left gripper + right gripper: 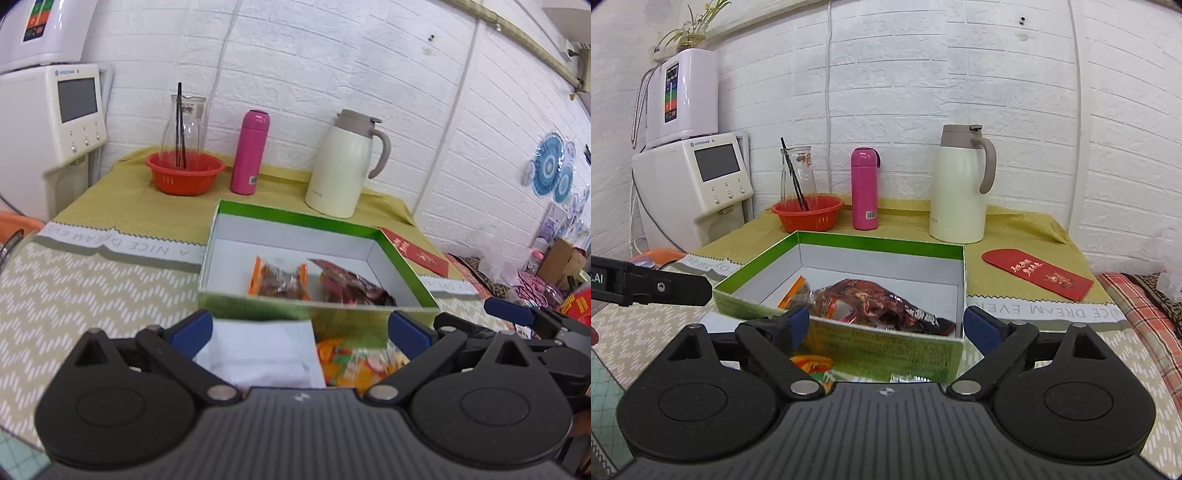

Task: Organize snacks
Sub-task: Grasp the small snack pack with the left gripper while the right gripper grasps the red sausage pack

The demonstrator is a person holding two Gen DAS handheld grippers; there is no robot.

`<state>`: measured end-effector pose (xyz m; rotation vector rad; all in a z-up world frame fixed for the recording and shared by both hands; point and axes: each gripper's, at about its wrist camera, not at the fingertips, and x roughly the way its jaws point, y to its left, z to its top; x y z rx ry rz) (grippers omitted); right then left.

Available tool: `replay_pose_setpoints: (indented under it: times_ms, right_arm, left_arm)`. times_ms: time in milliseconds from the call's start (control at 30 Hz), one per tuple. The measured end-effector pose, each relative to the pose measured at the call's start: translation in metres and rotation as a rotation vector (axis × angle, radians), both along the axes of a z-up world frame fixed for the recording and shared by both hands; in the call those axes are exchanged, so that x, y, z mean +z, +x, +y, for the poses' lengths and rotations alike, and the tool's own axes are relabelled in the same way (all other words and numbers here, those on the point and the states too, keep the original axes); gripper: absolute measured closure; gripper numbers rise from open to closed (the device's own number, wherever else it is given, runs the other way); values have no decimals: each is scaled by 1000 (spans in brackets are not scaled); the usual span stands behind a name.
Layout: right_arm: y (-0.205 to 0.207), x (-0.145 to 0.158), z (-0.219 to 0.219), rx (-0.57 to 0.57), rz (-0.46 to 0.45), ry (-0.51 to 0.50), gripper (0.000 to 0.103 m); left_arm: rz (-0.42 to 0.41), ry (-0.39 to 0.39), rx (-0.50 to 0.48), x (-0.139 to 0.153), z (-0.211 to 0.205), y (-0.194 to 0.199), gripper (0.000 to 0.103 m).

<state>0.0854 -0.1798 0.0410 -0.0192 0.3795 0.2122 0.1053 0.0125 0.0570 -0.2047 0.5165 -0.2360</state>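
Left wrist view: the left claw (300,328) gapes, grasping nothing, over a half-hidden white packet (258,350). The right claw (882,325) gapes too. Two snack packs (279,282) lie inside the green box (402,258), partly masked by its front wall.

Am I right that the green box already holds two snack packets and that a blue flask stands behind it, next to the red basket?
Not quite: the flask is pink, as the right wrist view shows. The green box does hold two snack packets, and the flask stands behind it beside the red basket.
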Motion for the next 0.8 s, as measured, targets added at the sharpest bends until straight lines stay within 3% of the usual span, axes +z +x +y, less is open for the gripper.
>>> replay_pose_setpoints:
  times_ms: [133, 300, 433, 600, 633, 667, 800]
  right_arm:
    - [-37, -14, -8, 13, 43, 31, 0]
    - [-72, -51, -19, -3, 149, 66, 0]
    - [-84, -73, -18, -14, 224, 74, 0]
    - [-92, -86, -7, -27, 229, 27, 0]
    - [-96, -86, -4, -23, 222, 20, 11]
    - [-98, -85, -2, -18, 222, 25, 16]
    - [-108, -83, 3, 27, 233, 41, 19]
  left_arm:
    - [2, 24, -19, -14, 1, -39, 3]
    - [64, -24, -94, -39, 0, -71, 3]
    - [108, 0, -133, -56, -10, -82, 3]
    - [145, -1, -138, -67, -17, -83, 3]
    - [147, 2, -136, -68, -17, -84, 3]
    - [147, 7, -132, -69, -18, -83, 3]
    - [137, 3, -127, -71, -20, -76, 3]
